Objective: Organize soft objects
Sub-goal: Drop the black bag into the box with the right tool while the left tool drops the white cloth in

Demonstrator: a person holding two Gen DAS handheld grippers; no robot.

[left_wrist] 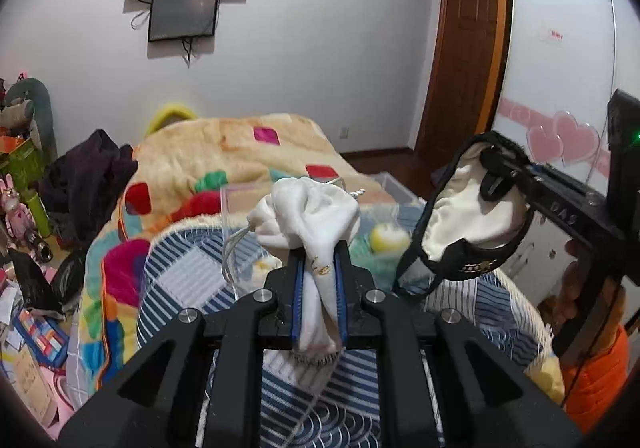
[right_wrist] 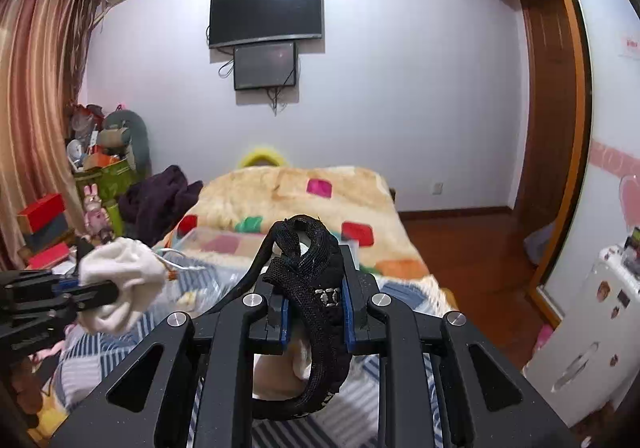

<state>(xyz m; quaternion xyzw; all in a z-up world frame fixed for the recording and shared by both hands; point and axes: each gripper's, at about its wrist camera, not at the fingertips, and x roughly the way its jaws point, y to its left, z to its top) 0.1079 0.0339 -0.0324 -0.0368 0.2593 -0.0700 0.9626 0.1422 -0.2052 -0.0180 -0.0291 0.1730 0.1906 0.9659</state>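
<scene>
White cloth clenched in my left gripper over the bed, lifted clear for sorting; right view: right gripper grasping black-trimmed garment, also raised off the bedding.

Left gripper stood left of the right gripper, both above the bed. A cloth sat between the left jaws, a cap between the right. A clear box lay on the bed beyond the cloth; a blanket lay behind it. Two screens hung on the far wall, one under the other. A door stood right of the bed, clutter left.
</scene>
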